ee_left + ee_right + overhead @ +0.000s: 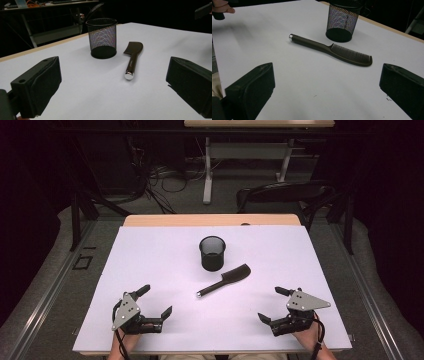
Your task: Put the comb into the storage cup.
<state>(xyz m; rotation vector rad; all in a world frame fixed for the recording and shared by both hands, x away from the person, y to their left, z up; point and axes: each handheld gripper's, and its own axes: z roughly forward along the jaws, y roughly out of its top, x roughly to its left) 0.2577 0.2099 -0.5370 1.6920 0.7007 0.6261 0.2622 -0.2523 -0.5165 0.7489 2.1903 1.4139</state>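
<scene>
I have both grippers, left (156, 300) and right (270, 304), resting wide open and empty on the counter (150, 255). The comb (226, 280) lies flat ahead between them, handle toward my left gripper for an easy pinch, beside the upright mesh cup (212, 253).

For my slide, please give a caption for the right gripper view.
Open tongs face a dark brown plastic comb lying beside an upright black wire-mesh cup on the white table.
</scene>
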